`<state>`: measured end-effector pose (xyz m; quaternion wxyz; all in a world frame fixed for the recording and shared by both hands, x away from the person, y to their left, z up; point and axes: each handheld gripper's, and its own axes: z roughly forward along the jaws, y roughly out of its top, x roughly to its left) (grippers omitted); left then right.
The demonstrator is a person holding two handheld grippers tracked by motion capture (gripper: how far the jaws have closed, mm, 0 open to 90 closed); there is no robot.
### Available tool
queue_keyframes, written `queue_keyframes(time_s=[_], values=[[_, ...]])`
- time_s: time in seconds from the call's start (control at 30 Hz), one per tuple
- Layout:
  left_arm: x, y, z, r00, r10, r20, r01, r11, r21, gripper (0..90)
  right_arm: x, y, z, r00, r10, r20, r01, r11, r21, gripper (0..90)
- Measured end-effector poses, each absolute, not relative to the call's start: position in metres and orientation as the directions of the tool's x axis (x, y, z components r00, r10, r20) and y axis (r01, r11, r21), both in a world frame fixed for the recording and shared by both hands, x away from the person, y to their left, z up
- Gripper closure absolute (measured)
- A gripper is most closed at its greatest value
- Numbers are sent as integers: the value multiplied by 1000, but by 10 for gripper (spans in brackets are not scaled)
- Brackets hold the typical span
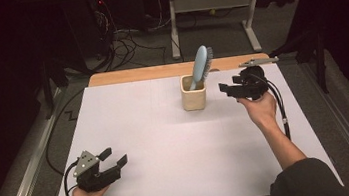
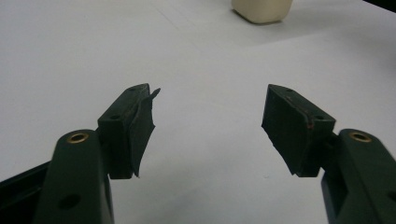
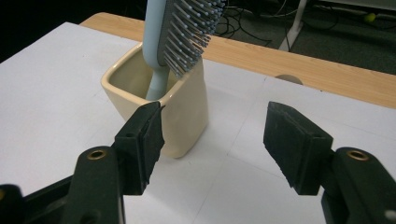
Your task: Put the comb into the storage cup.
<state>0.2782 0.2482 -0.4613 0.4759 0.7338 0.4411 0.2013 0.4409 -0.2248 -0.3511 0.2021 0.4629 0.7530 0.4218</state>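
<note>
My right hand-held gripper [image 1: 225, 89] stands open and empty, just at 3 o'clock of the cream cup [image 1: 194, 92] holding the blue hairbrush [image 1: 202, 64] upright. Recommend gripping the brush above the rim squarely, lifting straight to avoid tipping; left hand-held gripper [image 1: 114, 156] idles open on the counter [image 1: 168, 144].

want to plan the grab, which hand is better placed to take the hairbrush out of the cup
Right. The right gripper is beside the cup holding the hairbrush, jaws open toward it. The left gripper sits far off at the table's near corner.
</note>
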Motion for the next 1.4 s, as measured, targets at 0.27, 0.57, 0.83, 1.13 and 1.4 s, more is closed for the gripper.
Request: queue_keyframes(time_s=[0.27,0.57,0.83,1.13,1.4], values=[[279,248,-462,529,840,-121,457,-162,875,343,435,-233,-348,-491,867,89,516,207,831,380],[279,249,-462,527,841,-123,458,-159,874,343,427,-241,-349,-485,871,83,514,207,833,378],[279,249,-462,525,841,-128,460,-154,874,343,417,-251,-349,-481,873,75,505,206,838,374],[280,250,-462,521,843,-137,469,-149,871,343,408,-262,-352,-484,872,70,494,206,845,372],[281,250,-463,517,844,-146,473,-140,870,343,397,-271,-359,-491,868,72,483,202,852,350]])
